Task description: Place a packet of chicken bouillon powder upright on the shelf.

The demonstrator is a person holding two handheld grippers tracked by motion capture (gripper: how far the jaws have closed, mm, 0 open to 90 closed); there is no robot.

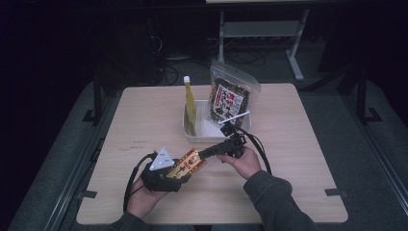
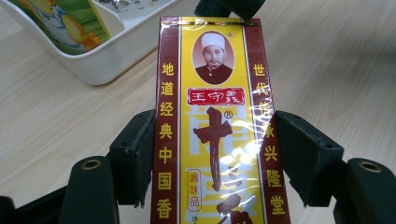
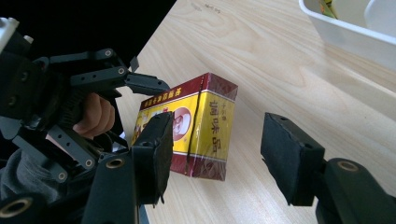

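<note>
Right now your left tongs [image 2: 212,154] are clenched on the spice box [image 2: 215,126], pads pressed to its two long maroon edges, holding it just above the wooden counter [image 1: 144,120]. Your right tongs [image 3: 215,154] stand released at the box's far end: one pad sits in front of its yellow face, the other well clear, with the box's end between the jaws. The carton is a flat rectangular pack, glossy film-wrapped, yellow with maroon borders and printed characters. Beyond it stands a white plastic bin [image 1: 190,132] holding a yellow sachet [image 1: 190,103] and a crinkly seaweed bag [image 1: 231,96]. Your left gripper's frame hides the box's near end.
</note>
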